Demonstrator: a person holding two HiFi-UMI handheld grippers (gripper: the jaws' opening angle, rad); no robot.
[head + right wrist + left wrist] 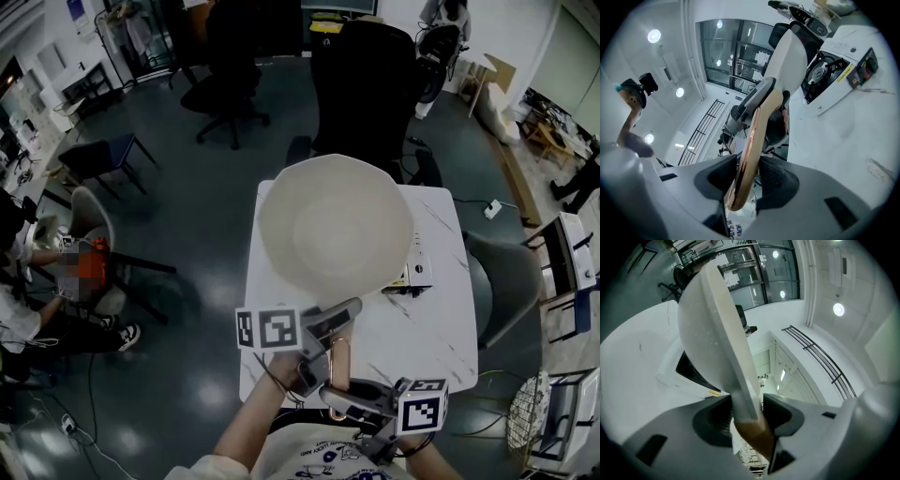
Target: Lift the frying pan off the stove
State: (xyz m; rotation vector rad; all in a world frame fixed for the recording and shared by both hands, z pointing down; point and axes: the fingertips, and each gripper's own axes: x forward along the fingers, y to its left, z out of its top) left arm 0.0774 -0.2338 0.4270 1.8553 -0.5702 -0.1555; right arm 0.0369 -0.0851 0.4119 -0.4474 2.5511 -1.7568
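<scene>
While the frying pan (333, 225) is held in the air, its pale bowl is seen in the head view over the far left corner of the tabletop (441, 323), with the rim carried past the far edge. The stove (418, 270) is largely covered by the bowl in that view. Only one white end with a yellow label is shown, toward the right edge of the tabletop.

In the right gripper view the stove (834, 70) is shown with its round burner uncovered, and the frying pan (787, 56) is seen beside and above it, tilted and not resting on it.

The handle (338, 361) is run from the bowl toward the near edge and is finished in a copper-coloured loop. The left gripper (336, 319) is clamped on it. In the left gripper view both jaws of the left gripper (747, 413) are pressed against the handle (743, 390) where the pale stem meets the copper part. The frying pan (701, 324) is seen edge-on above the stove (691, 371).

The right gripper (334, 389) is set nearer the near edge. In its own view the jaws of the right gripper (747, 180) are closed on the thin copper end of the handle (752, 140), one pad on each side.
</scene>
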